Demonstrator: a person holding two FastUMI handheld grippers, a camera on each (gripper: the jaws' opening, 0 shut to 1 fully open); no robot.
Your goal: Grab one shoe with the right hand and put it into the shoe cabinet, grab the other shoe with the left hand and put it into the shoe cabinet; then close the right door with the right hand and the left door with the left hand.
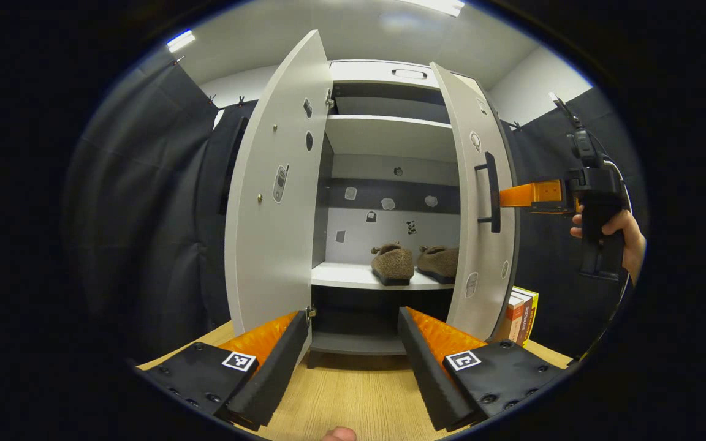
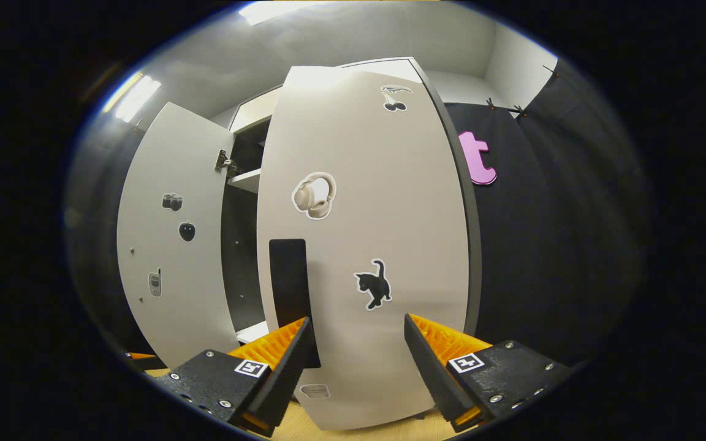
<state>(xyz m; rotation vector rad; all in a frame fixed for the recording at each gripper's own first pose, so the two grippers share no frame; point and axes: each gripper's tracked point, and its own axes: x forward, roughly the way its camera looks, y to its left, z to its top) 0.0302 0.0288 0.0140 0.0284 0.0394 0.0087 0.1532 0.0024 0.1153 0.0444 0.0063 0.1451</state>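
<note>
No words, brand names or numbers can be read anywhere. The signs present are square black-and-white coded markers, one on each finger block of the left tool [image 1: 353,361] and of the right tool [image 2: 356,361], and pictorial stickers on the cabinet: headphones [image 2: 314,195], a cat [image 2: 374,284] and cherries [image 2: 395,98] on the right door [image 2: 402,245], a camera [image 2: 172,201], an apple [image 2: 187,231] and a phone [image 2: 154,283] on the left door [image 2: 169,306]. The books [image 1: 521,315] beside the cabinet carry spine print too small to make out.
</note>
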